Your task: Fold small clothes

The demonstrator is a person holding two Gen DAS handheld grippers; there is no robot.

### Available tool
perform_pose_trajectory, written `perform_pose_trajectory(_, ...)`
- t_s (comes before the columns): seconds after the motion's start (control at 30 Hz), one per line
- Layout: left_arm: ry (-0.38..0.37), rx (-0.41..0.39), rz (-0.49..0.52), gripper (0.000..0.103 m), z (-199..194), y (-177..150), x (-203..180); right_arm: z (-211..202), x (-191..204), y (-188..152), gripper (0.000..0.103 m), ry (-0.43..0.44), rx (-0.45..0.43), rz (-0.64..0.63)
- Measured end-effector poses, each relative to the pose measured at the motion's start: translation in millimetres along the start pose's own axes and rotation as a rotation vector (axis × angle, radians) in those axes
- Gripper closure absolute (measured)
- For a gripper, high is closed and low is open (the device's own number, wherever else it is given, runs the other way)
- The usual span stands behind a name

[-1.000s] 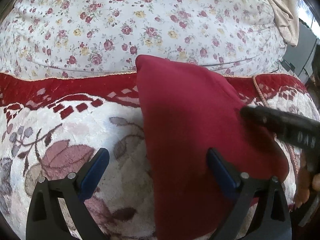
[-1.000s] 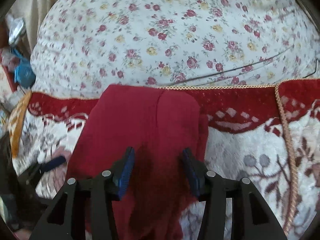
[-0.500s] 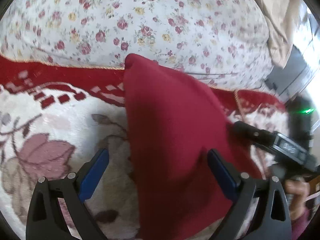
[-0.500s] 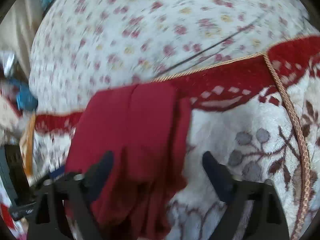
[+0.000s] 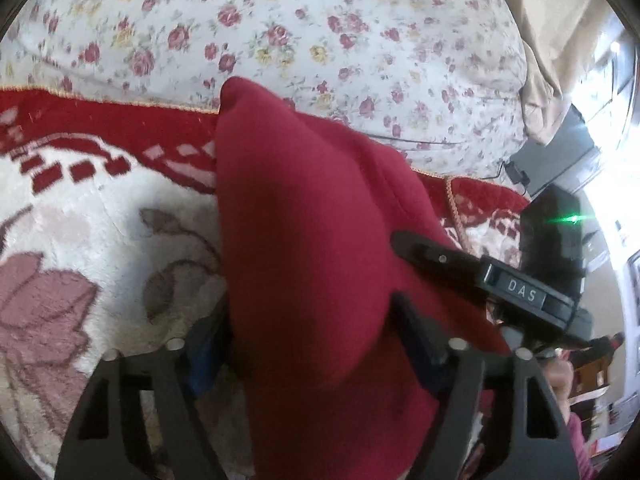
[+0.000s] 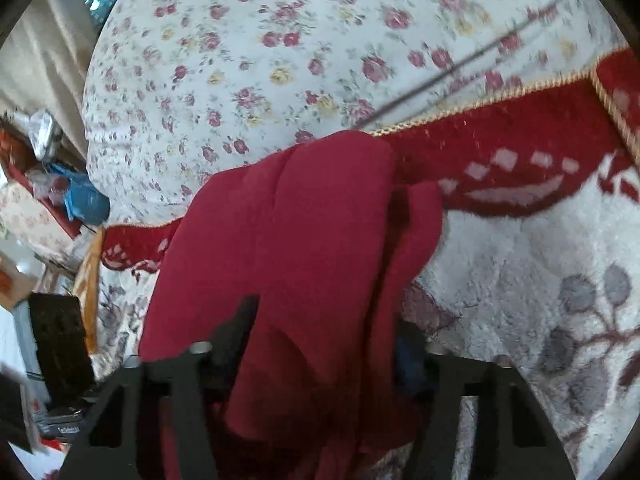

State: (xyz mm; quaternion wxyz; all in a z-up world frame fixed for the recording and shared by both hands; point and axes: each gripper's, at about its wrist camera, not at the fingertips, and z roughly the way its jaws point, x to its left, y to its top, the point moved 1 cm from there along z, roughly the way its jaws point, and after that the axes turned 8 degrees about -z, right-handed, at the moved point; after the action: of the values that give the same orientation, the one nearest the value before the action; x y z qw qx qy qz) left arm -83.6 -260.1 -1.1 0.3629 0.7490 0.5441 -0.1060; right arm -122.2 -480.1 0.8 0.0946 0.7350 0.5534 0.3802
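Red garment (image 5: 304, 248) bunched at frame centre on plush patterned rug (image 5: 100, 216). Left gripper (image 5: 308, 340) and right gripper (image 6: 328, 336) just closing, each clamped around a thick cloth fold. Best lifted evenly, edges aligned, layers kept taut without slipping.

Daylight is blowing out the window (image 5: 612, 128) at the left view's right edge; fisheye is bending both frames' rims, motion blur is softening the floral bedspread (image 6: 320, 60) beyond.
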Motion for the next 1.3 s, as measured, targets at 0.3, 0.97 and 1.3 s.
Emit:
perform_pose_trajectory(0.3, 0.022, 0.022, 0.007, 0.045, -69, -19, 3, -32, 43, -23, 0.057, 0.131, 0.035, -0.001)
perform_pose_trajectory(0.97, 0.290, -0.152, 0.037, 0.017, -141, -55, 18, -102, 170, -106, 0.047, -0.001, -0.002, -0.426)
perform_pose_trajectory(1.3, 0.364, -0.154, 0.088, 0.017, -97, -56, 29, -54, 148, -143, 0.057, -0.186, 0.102, -0.489)
